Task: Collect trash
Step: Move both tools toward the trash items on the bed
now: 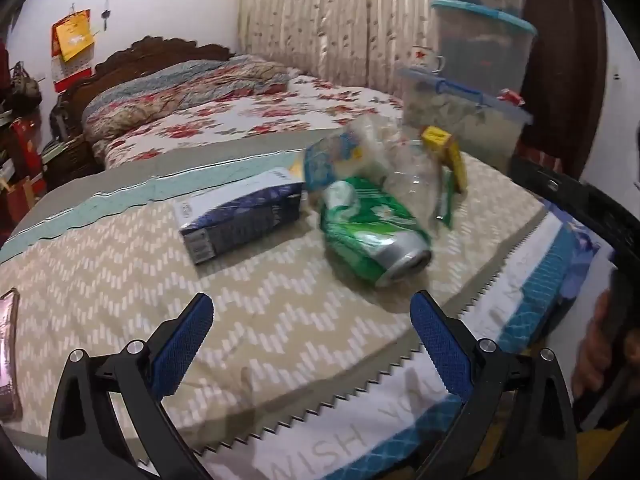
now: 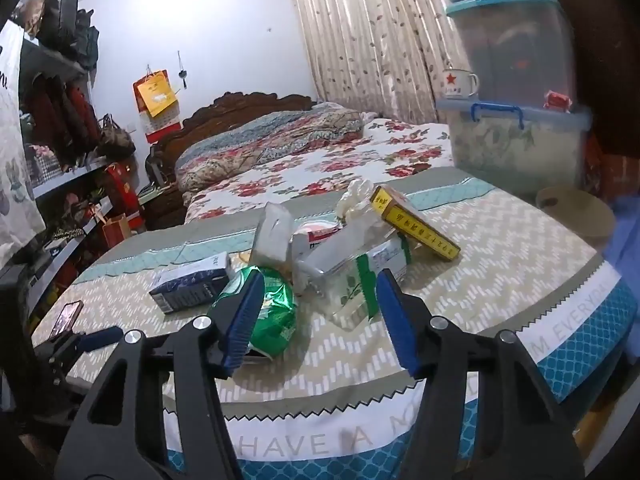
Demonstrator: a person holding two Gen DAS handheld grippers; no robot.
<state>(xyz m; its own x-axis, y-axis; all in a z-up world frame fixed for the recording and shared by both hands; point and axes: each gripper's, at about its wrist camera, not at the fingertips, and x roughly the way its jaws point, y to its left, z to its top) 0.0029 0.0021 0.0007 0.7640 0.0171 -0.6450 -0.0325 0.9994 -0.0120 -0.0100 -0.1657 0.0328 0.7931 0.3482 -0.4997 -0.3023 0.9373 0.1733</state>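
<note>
Blue ribbed pads on both tools, spread wide and gripping nothing. Right gripper (image 2: 316, 320) low over the surface (image 2: 500, 264), its jaws framing the near end of the trash heap: crushed green aluminium can (image 2: 268, 308) just behind and touching or nearly touching the left pad, crumpled clear plastic wrapper with green print (image 2: 352, 280) between the pads and slightly ahead. Left gripper (image 1: 312, 344) further back, jaws equally wide, the same green can (image 1: 372, 228) ahead and a little right of centre, not yet between the pads.

Best to settle on one item: shift left to centre the can, close across its flattened middle rather than the rounded end, to avoid a slip. Beyond the can, left of the jaws, a dark blue and white cardboard carton (image 2: 192, 280) lying flat; further ahead on the right, a yellow rectangular box (image 2: 416, 224) propped on the heap. Black basket rim (image 1: 592, 208) at far right in the left view, likely the bin.
</note>
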